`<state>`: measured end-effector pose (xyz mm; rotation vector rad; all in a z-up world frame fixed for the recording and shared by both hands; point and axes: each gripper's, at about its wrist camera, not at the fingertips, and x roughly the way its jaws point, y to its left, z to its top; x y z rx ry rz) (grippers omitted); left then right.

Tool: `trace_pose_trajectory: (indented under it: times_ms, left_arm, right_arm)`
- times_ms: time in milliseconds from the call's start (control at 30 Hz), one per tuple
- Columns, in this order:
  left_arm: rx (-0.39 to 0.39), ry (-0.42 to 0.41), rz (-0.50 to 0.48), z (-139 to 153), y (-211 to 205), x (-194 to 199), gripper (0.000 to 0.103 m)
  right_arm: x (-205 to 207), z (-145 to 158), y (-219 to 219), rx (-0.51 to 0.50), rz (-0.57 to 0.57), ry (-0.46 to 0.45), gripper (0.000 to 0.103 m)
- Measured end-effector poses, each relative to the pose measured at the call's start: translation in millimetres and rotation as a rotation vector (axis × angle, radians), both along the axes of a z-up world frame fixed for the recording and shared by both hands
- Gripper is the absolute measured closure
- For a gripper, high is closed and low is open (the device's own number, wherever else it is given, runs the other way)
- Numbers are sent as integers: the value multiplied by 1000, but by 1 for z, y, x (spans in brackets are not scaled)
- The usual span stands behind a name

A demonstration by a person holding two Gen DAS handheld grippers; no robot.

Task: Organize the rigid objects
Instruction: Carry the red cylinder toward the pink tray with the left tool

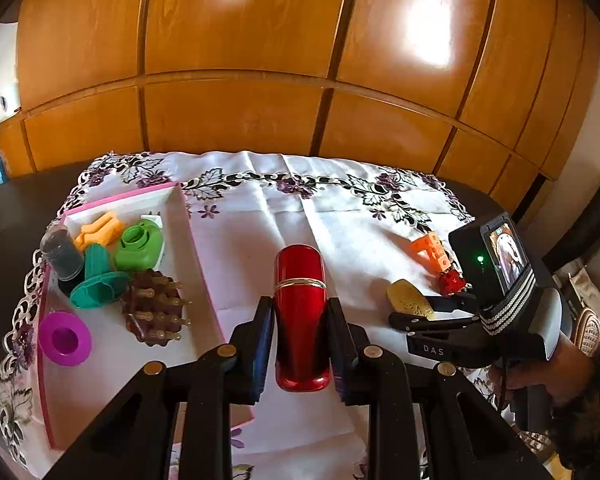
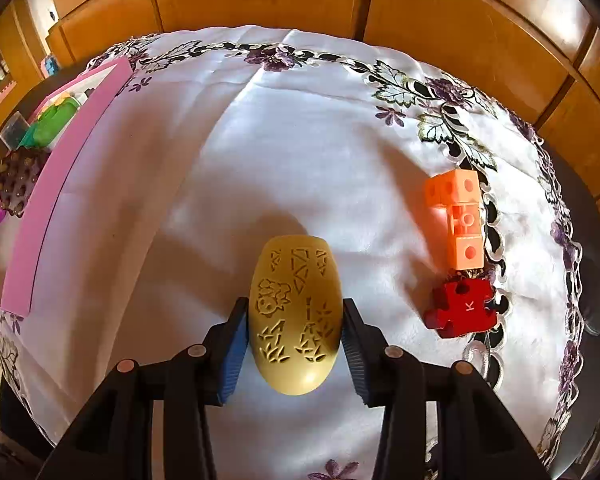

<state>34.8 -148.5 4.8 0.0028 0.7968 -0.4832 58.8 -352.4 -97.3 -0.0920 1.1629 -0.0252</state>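
My left gripper (image 1: 300, 312) is shut on a shiny red capsule-shaped case (image 1: 300, 316) with a thin metal band, held above the white cloth just right of the pink tray (image 1: 204, 280). My right gripper (image 2: 295, 328) is shut on a yellow carved oval piece (image 2: 294, 316), its pads pressing both sides low over the cloth. From the left wrist view, the right gripper (image 1: 424, 316) and the yellow piece (image 1: 410, 300) show at right, held by a person's hand (image 1: 540, 372). An orange block piece (image 2: 460, 220) and a red puzzle piece (image 2: 462, 310) lie on the cloth to the right.
The pink tray holds a brown studded piece (image 1: 154, 312), a teal spool (image 1: 98, 280), a green ring piece (image 1: 140, 244), an orange piece (image 1: 100, 230), a dark jar (image 1: 62, 254) and a magenta ring (image 1: 65, 338). Wooden cabinet doors (image 1: 260, 60) rise behind the table.
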Motion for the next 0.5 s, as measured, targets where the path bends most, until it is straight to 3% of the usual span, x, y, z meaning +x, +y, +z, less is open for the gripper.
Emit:
trace_pose_trajectory:
  times_ms: [500]
  left_arm:
    - [33,5,86,-3,28,6,77]
  right_arm:
    - [0,0,2,-12,18,-8,59]
